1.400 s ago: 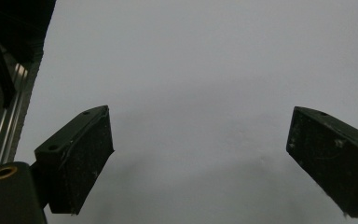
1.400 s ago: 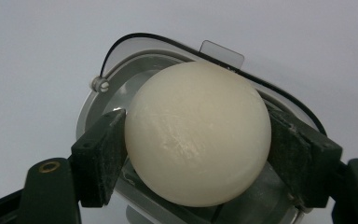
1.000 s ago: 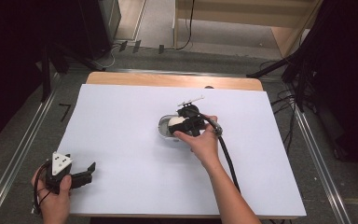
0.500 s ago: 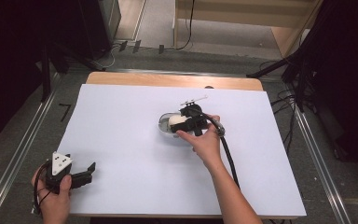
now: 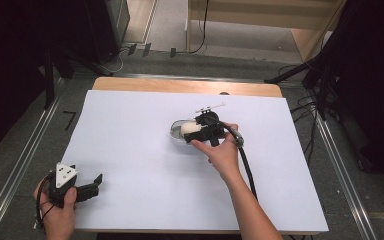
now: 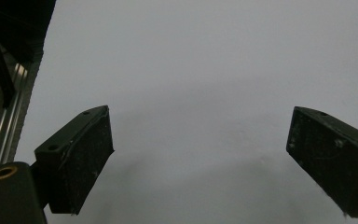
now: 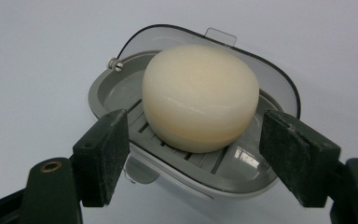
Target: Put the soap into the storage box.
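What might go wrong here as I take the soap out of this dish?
The right gripper has its jaws low on the rounded, glossy soap, so it could squirt out when lifted. The soap dish sits loose on the white table, and the left gripper is far off and open, so the dish may slide or tip.

Slight shift of right hand point(image 5: 225, 155) (tongs point(image 7: 193, 154) on soap dish point(image 5: 174, 131))

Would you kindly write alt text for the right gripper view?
A round cream soap bar sits in a grey soap dish with a clear lid behind it, on a white table. The right hand-held gripper has its black jaws closed on the dish's sides.
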A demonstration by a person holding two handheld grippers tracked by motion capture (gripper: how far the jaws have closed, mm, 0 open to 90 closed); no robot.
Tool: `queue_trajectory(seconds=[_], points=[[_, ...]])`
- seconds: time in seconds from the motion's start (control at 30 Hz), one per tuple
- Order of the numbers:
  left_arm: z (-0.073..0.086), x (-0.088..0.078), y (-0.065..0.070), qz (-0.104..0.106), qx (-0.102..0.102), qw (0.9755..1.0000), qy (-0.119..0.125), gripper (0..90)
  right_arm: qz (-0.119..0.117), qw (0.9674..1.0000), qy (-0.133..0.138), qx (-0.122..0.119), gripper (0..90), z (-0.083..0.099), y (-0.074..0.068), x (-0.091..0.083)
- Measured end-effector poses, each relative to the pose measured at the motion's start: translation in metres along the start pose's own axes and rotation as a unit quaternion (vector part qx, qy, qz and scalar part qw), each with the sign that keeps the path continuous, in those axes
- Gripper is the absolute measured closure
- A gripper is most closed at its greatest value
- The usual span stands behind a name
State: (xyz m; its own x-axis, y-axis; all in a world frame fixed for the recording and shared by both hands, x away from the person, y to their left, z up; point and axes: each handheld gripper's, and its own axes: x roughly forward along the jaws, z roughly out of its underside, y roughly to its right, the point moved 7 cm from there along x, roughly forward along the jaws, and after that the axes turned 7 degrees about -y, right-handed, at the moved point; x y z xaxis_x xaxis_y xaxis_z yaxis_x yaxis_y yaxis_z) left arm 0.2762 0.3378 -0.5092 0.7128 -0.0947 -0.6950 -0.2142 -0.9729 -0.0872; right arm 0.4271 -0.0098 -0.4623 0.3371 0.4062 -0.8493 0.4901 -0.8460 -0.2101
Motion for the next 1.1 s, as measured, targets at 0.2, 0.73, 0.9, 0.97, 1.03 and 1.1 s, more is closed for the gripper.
queue_trajectory(seconds=[0.2,0.73,0.9,0.97,1.03,1.1], points=[[0.000,0.000,0.000,0.000,-0.001,1.0000,0.000,7.7,0.000,1.0000,0.007,0.002,25.4,0.001,0.003,-0.005],[0.000,0.000,0.000,0.000,-0.003,1.0000,0.001,7.7,0.001,0.9997,0.017,0.015,25.2,0.016,0.025,-0.017],[0.000,0.000,0.000,0.000,-0.002,1.0000,0.001,7.8,0.003,0.9995,0.020,0.024,24.7,0.024,0.034,-0.022],[0.000,0.000,0.000,0.000,-0.003,1.0000,0.001,7.7,0.003,0.9994,0.023,0.025,24.7,0.027,0.038,-0.023],[0.000,0.000,0.000,0.000,-0.002,1.0000,0.001,7.7,0.004,0.9993,0.022,0.029,24.8,0.028,0.039,-0.024],[0.000,0.000,-0.001,0.000,-0.002,1.0000,0.001,7.7,0.005,0.9992,0.023,0.031,24.4,0.032,0.043,-0.024]])
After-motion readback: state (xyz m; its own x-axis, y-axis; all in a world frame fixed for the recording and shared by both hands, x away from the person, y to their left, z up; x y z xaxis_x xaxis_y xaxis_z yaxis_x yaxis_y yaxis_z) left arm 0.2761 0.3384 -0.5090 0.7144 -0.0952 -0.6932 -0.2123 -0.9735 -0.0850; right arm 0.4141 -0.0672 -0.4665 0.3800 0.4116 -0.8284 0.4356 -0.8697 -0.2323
